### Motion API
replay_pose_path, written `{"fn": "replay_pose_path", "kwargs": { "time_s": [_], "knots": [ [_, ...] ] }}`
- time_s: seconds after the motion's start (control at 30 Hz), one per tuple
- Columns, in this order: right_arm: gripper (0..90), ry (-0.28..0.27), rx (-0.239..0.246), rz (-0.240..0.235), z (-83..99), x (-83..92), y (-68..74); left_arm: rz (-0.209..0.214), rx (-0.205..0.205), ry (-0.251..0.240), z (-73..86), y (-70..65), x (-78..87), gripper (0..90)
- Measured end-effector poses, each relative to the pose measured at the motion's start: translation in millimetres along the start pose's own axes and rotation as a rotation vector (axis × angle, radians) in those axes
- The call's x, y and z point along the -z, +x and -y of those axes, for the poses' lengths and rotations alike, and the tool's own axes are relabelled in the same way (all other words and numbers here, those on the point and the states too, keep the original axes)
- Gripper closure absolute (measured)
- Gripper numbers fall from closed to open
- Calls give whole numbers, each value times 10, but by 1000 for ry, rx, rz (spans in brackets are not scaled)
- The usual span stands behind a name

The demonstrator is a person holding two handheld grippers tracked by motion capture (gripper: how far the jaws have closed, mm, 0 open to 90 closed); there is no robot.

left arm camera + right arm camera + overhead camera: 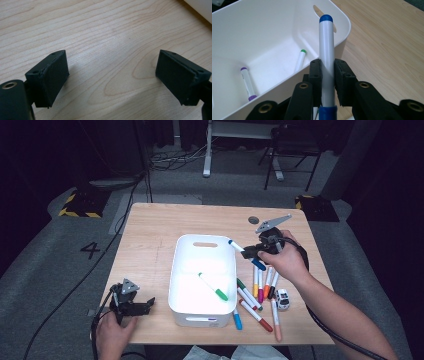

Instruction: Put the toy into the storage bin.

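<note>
Right tool (327, 75), raised beside the white bin (186, 251), clamps a blue-capped marker (326, 45); left tool (112, 80) gapes.

Grey carpet floor (45, 270), number 4 marked at left. Light wood desk (150, 235) lit from above; surroundings dark. Far: white table leg (207, 155), black chair (292, 150). Hazard-striped bases (80, 202) left and right. Cables on floor.

White numeral "4" marked on the grey floor (60, 265), left of the table's (150, 227) left edge, no other readable text or labels
</note>
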State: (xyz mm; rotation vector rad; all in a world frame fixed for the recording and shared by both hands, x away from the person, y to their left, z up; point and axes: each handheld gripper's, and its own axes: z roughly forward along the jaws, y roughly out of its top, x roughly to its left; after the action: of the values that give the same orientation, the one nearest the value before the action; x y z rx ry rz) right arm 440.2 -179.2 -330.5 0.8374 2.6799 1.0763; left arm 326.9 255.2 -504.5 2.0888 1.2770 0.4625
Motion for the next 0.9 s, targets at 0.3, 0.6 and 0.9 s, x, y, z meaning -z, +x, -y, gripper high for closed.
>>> {"fn": "replay_pose_path", "kwargs": {
  "time_s": [0.3, 0.6, 0.9],
  "knots": [
    [769, -2, 66, -41, -156, -32, 224, -5, 0, 0, -1, -1, -2, 115],
    [769, 4, 116, -70, -270, -155, 390, -5, 6, -2, -4, -4, -7, 114],
    [769, -2, 145, -109, -368, -289, 539, -5, 7, -3, -4, -4, -7, 114]
  ]
}}
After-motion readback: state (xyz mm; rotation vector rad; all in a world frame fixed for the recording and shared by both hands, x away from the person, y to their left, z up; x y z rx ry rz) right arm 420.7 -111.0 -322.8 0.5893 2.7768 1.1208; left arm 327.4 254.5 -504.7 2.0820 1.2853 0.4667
